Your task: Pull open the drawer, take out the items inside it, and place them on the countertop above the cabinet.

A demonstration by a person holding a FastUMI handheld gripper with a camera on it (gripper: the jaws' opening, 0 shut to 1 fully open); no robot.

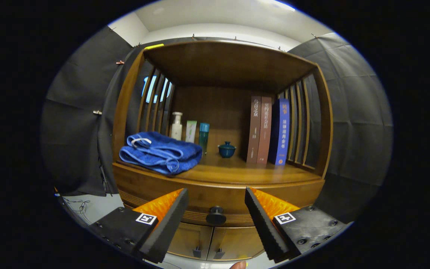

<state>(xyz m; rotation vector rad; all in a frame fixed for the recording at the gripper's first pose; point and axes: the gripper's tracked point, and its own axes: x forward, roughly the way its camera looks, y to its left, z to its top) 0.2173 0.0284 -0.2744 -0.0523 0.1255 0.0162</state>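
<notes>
- Wood all over: a cabinet [125,112] with slatted sides fills the middle of the frame, its countertop [245,172] just above centre.
- The drawer [200,196] runs across the lower middle, shut, with a dark round knob [215,215] at its centre; what lies inside is hidden.
- The gripper [217,194] stands with its fingers wide apart at the bottom of the frame, holding nothing. The knob sits between the two tips, just beyond them, touched by neither.
- Below the drawer, two cupboard doors [215,243] with small handles.
- On the countertop, left: a folded blue towel [161,153] near the front edge.
- Behind the towel: a white pump bottle [177,126], a pale tube [190,130] and a teal bottle [203,136] in a row.
- Centre back: a small dark blue lidded pot [226,149].
- Right: two brown books [259,130] and a blue book [283,130], upright, against the right slats.
- A fingertip [239,265] shows at the very bottom edge.
</notes>
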